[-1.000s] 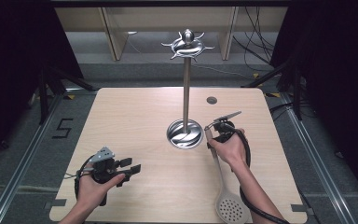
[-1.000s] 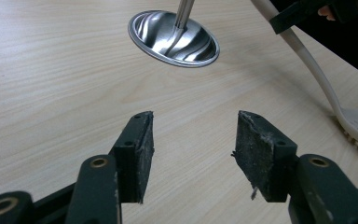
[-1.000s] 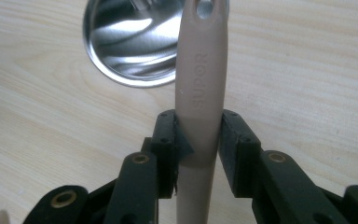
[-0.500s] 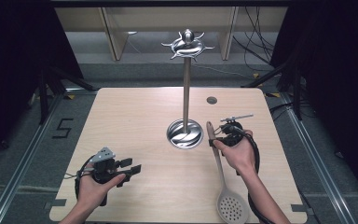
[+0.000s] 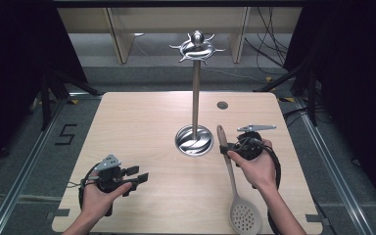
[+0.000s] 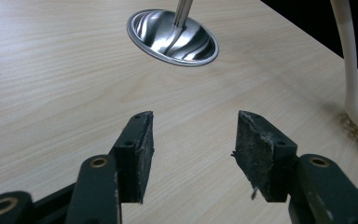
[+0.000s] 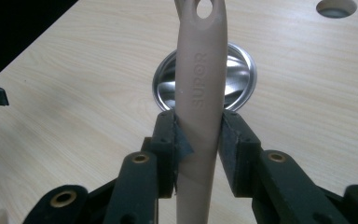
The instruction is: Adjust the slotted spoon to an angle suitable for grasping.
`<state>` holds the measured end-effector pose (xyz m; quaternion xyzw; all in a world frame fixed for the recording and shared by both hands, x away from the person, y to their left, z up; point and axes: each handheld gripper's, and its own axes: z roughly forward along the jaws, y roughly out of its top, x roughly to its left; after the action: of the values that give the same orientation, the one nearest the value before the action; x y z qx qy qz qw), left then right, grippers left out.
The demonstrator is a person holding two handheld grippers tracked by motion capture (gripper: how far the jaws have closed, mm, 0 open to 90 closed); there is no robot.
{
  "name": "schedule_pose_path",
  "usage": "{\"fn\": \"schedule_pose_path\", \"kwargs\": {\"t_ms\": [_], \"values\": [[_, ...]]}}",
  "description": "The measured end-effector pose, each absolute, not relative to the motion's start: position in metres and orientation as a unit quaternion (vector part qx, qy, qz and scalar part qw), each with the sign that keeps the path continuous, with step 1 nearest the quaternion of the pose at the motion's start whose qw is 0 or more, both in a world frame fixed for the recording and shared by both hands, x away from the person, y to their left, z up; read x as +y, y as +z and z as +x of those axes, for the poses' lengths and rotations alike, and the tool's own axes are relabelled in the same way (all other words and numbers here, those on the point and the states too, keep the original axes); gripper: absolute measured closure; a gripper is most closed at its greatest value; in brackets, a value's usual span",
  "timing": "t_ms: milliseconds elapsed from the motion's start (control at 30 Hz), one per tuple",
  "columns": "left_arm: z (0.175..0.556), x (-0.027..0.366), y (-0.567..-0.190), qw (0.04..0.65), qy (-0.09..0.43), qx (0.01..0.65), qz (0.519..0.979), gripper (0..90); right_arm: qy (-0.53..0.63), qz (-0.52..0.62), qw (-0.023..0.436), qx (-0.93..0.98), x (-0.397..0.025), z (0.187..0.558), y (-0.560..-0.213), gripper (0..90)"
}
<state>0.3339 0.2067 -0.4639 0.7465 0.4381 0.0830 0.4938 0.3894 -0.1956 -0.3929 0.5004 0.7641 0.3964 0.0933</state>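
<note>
Nearest the person, the perforated head of the slotted spoon (image 5: 245,218) is sitting low at the front right of the table (image 5: 142,122); whether it is touching the wood cannot be told from the high view. Its long axis is running front to back, leaning slightly left toward the far end, with the head pointing at the person and the handle end pointing away toward the stand.

The left gripper (image 5: 136,177) is being held in the left hand (image 5: 95,196) over the front left of the table, well apart from the spoon. In the left gripper view its jaws are standing released, with bare wood showing between the pads (image 6: 140,149).

The right gripper (image 5: 223,147) is being held in the right hand (image 5: 255,166), farther in. Its jaws are clenching the spoon's handle near the far end; in the right gripper view the handle is rising straight up between the two pads, lettering "SUPOR" and a hanging hole (image 7: 204,8) above the grip.

Beyond, the utensil stand (image 5: 195,88) is standing upright just left of the handle tip, round steel base (image 5: 194,140) on the table, hook ring (image 5: 196,46) at top.

A small round hole (image 5: 222,105) is showing in the tabletop at far right
</note>
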Motion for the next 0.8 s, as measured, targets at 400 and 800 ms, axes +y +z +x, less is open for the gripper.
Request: {"fn": "schedule_pose_path", "kwargs": {"t_ms": [400, 800], "values": [[0.334, 0.207, -0.464, 0.495, 0.087, 0.435, 0.747, 45.8, 0.425, 0.488, 0.128, 0.752, -0.199, 0.377, -0.391, 69.5], [0.335, 0.205, -0.465, 0.498, 0.080, 0.438, 0.744, 45.8, 0.449, 0.478, 0.120, 0.745, -0.202, 0.364, -0.384, 69.5]]}}
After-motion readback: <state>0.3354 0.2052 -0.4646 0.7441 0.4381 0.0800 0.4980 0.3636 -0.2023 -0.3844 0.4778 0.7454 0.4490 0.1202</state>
